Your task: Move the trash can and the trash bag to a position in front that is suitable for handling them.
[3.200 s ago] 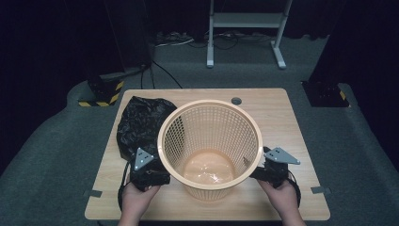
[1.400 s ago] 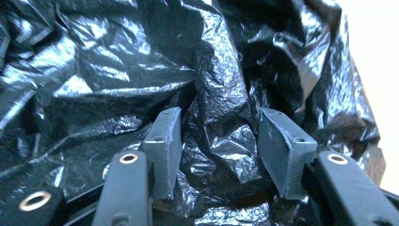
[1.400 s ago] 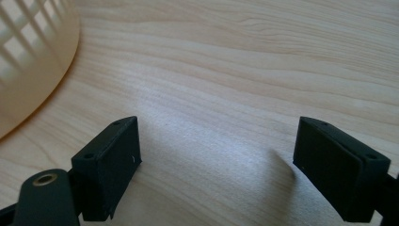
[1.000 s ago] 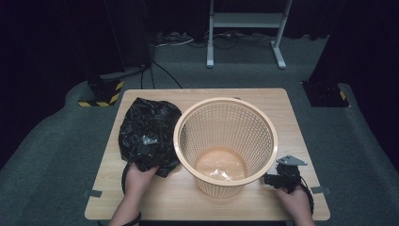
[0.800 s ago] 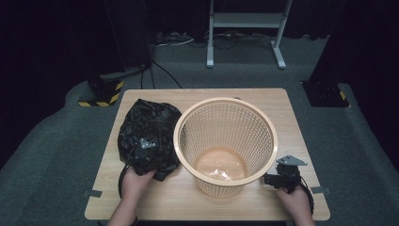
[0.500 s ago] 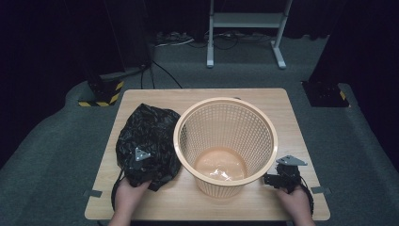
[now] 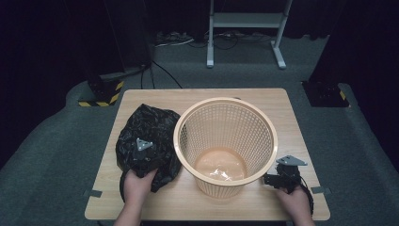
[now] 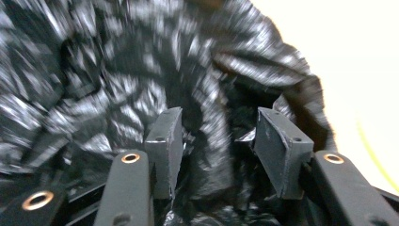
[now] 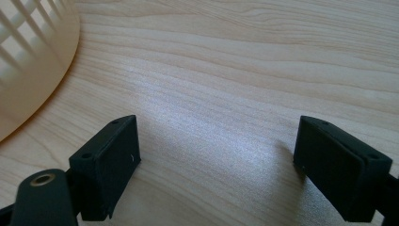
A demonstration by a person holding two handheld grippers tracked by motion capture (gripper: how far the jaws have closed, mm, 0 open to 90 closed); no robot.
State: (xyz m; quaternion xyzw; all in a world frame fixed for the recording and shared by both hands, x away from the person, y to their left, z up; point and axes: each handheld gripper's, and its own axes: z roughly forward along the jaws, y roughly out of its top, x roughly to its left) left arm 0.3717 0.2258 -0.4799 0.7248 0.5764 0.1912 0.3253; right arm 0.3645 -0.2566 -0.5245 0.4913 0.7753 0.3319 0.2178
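A crumpled black plastic bag [image 7: 146, 125] lies on the left part of the wooden table [image 7: 263, 99]. Right beside it stands a tan lattice basket [image 7: 256, 136], upright, with clear film at its bottom. My left gripper [image 7: 146, 150] rests on the bag's near part. In the left gripper view its jaws [image 8: 216, 136] stand partly apart and have just been closing, with a loose fold of the bag [image 8: 94, 70] between them; the picture is blurred. My right gripper [image 7: 269, 180] sits low on the table right of the basket, open [image 9: 216, 155] over bare wood, the basket's wall [image 9: 33, 61] to its left.
Beyond the table's far edge are a white stand's feet [image 7: 244, 52], cables and a yellow-black striped block [image 7: 101, 96] on the grey floor. Bare wood [image 9: 235, 70] stretches to the right of and behind the basket.
Both grippers have left the basket's rim, and the basket now stands further right. My left gripper has moved up from the table's front onto the bag. The right gripper stays still.
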